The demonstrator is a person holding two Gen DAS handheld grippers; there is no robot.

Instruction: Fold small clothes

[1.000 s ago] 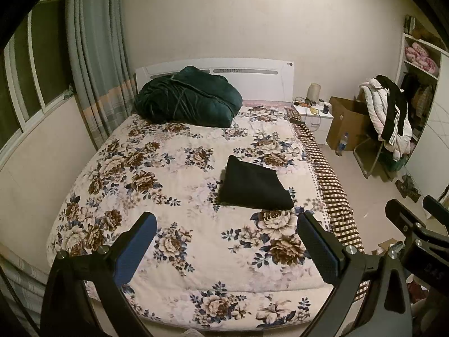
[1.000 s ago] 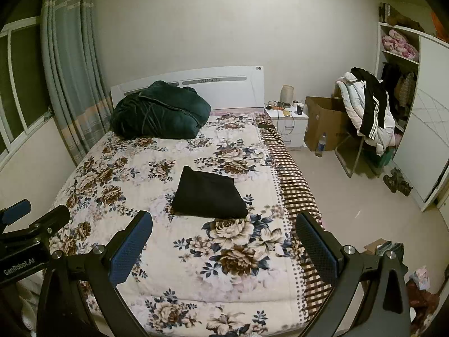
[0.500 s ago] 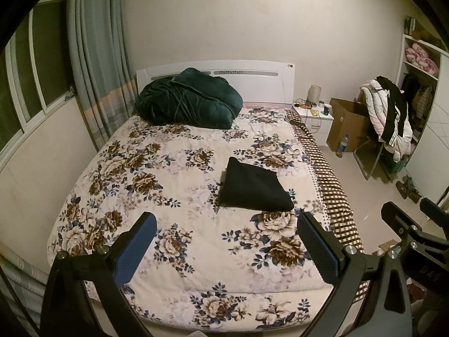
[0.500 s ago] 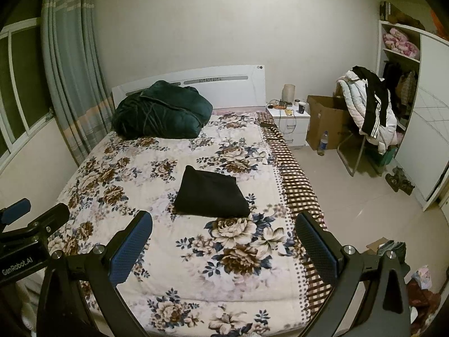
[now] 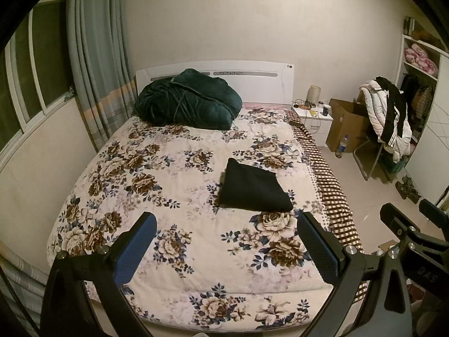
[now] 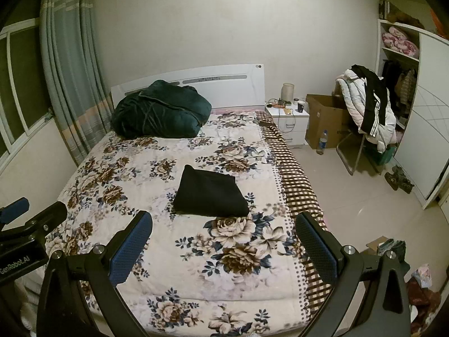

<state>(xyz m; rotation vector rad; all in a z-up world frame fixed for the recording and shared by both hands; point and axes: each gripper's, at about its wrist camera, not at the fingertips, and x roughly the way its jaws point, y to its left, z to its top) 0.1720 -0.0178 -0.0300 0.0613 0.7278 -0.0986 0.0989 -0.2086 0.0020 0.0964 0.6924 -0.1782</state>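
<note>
A black garment [image 5: 254, 188] lies folded into a flat rectangle on the floral bedspread [image 5: 174, 174], right of the bed's middle; it also shows in the right wrist view [image 6: 210, 192]. My left gripper [image 5: 224, 248] is open and empty, held above the foot of the bed, well short of the garment. My right gripper [image 6: 223, 248] is open and empty at the same height, also short of the garment. Each gripper shows at the edge of the other's view.
A dark green duvet bundle [image 5: 188, 99] lies by the white headboard [image 5: 252, 73]. A nightstand [image 6: 289, 118], cardboard box [image 6: 325, 118] and chair piled with jackets [image 6: 367, 112] stand right of the bed. A curtain [image 5: 95, 64] and window are on the left.
Both grippers have drawn slightly back and up from the bed; the view has shifted a little. The garment has not moved and the jaws stay open.
</note>
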